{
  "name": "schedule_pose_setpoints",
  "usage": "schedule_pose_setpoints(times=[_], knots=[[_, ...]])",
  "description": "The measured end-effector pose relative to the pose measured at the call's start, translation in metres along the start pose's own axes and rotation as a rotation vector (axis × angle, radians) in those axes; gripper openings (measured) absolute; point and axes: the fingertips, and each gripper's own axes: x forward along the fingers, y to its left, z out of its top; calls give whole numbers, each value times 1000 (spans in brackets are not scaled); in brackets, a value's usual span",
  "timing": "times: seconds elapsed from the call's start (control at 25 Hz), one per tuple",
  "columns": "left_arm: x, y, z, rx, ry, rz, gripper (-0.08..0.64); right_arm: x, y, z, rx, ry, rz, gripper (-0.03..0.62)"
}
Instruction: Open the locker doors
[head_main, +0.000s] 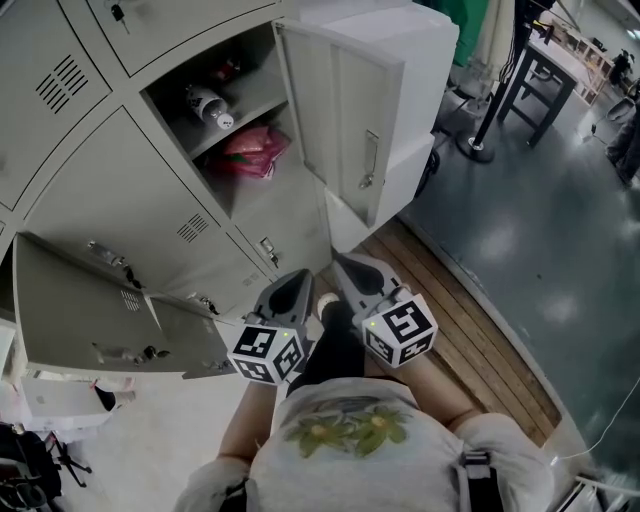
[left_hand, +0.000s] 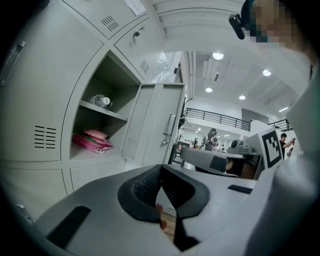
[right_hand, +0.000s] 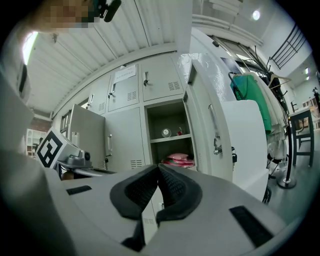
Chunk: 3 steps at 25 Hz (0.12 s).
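Observation:
A bank of grey lockers (head_main: 130, 200) fills the left of the head view. One locker door (head_main: 340, 110) stands swung open to the right; inside are a bottle (head_main: 207, 105) on a shelf and a pink bag (head_main: 250, 150) below it. A second door (head_main: 85, 310) hangs open at the lower left. My left gripper (head_main: 298, 277) and right gripper (head_main: 343, 262) are held side by side close to my body, short of the lockers, touching nothing. Both are shut and empty: the left gripper (left_hand: 161, 167) and the right gripper (right_hand: 157, 167) show pads meeting. The open door (right_hand: 207, 130) is ahead of the right gripper.
Closed locker doors with handles (head_main: 270, 250) lie just ahead of the grippers. A white cabinet (head_main: 400, 40) stands behind the open door. A wooden floor strip (head_main: 450, 320) runs to the right, with a black table (head_main: 540, 80) and a post base (head_main: 478, 150) beyond. Green cloth (right_hand: 250, 95) hangs at right.

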Motion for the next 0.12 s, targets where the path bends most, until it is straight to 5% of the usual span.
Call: schedule_pose_setpoints(times=[0.12], knots=[[-5,-6,-1,0,-2,-2,30,-6,4,-1,2,2,0,29]])
